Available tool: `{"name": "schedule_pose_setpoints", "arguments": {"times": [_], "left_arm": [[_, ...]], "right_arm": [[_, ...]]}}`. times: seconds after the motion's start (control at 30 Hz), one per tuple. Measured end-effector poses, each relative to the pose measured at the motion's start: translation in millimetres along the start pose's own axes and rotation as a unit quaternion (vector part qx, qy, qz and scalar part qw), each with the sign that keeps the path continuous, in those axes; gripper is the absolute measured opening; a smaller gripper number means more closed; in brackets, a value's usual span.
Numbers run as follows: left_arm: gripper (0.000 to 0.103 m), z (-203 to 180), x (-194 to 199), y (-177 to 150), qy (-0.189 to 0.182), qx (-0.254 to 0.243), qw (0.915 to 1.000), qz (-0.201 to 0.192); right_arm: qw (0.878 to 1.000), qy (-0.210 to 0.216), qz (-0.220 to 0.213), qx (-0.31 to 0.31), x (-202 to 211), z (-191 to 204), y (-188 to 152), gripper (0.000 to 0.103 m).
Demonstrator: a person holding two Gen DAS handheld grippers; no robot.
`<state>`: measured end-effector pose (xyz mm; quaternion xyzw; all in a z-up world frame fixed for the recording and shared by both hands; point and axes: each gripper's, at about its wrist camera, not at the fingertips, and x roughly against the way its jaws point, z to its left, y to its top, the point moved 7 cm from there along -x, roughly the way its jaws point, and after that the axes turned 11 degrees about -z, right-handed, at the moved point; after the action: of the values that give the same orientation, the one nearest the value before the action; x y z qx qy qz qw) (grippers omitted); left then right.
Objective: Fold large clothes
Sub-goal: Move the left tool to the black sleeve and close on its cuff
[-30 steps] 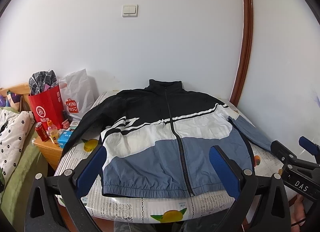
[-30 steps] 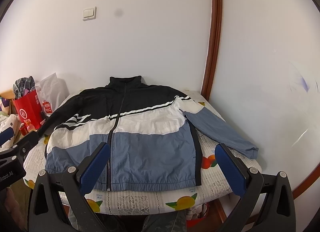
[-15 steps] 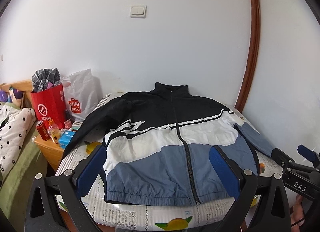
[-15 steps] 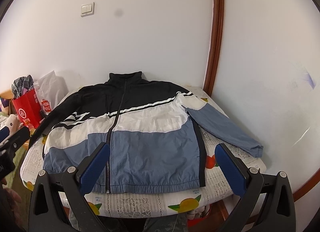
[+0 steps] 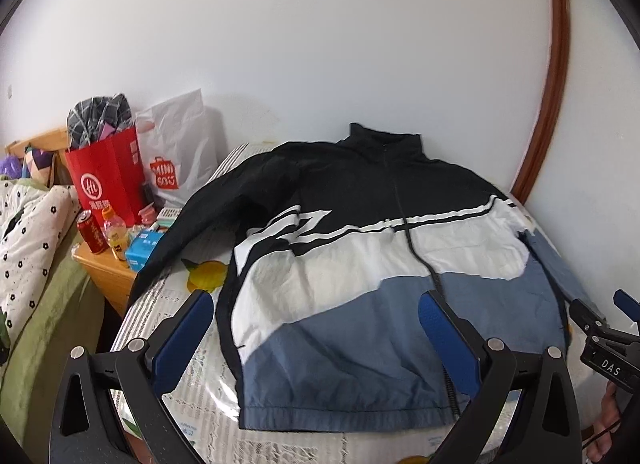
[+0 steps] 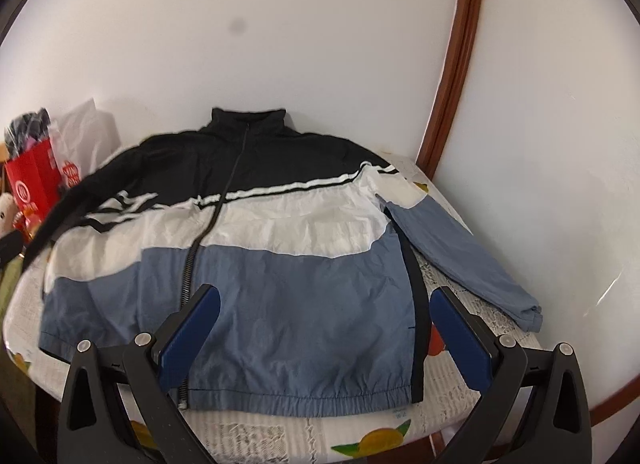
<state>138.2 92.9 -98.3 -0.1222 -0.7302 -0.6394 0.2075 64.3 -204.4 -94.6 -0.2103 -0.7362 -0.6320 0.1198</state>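
Observation:
A black, white and blue zip jacket (image 5: 360, 264) (image 6: 256, 248) lies flat and face up on a table, collar toward the wall. Its black sleeve (image 5: 192, 223) trails off the left edge. The blue sleeve (image 6: 460, 252) rests along the table's right side. My left gripper (image 5: 316, 340) hovers open above the hem's left half, with nothing between its blue pads. My right gripper (image 6: 324, 332) hangs open over the hem's right half, also holding nothing. The right gripper also shows at the right edge of the left wrist view (image 5: 600, 328).
The table (image 6: 360, 432) wears a white cloth with fruit prints and stands against a white wall. To its left sit a wooden nightstand (image 5: 104, 268) with a red can, bottles and boxes, a red bag (image 5: 104, 179), a white bag (image 5: 176, 159) and a bed (image 5: 28, 248).
Both grippers have moved forward and lower toward the jacket, which now fills more of each view. Both stay open. The jacket has not moved.

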Motion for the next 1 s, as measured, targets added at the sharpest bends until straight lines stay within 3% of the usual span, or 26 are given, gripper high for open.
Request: {"name": "schedule_pose_setpoints", "arguments": {"times": [0.2,0.43,0.67,0.87,1.0], "left_arm": [[0.102,49.8,-36.5,-8.5,0.027,0.029,0.9991,0.016],[0.091,108.0,-76.6,-22.8,0.063,0.061,0.9953,0.042],[0.064,136.7,-119.1,-34.0,0.089,0.061,0.9915,0.073],[0.064,151.7,-145.0,-24.2,0.115,0.041,0.9904,0.065],[0.064,165.0,-163.9,-22.7,0.137,0.029,0.9874,0.072]], "right_arm": [[0.999,0.032,0.007,-0.012,-38.8,12.8,-3.2,0.103],[0.998,0.056,0.019,-0.014,-75.1,33.4,-10.0,0.103],[0.999,0.040,0.028,-0.020,-99.7,32.6,-8.3,0.102],[0.999,0.032,0.030,0.028,-110.5,45.7,-3.0,0.102],[0.997,0.030,0.053,0.040,-122.9,52.2,-1.8,0.102]]}}
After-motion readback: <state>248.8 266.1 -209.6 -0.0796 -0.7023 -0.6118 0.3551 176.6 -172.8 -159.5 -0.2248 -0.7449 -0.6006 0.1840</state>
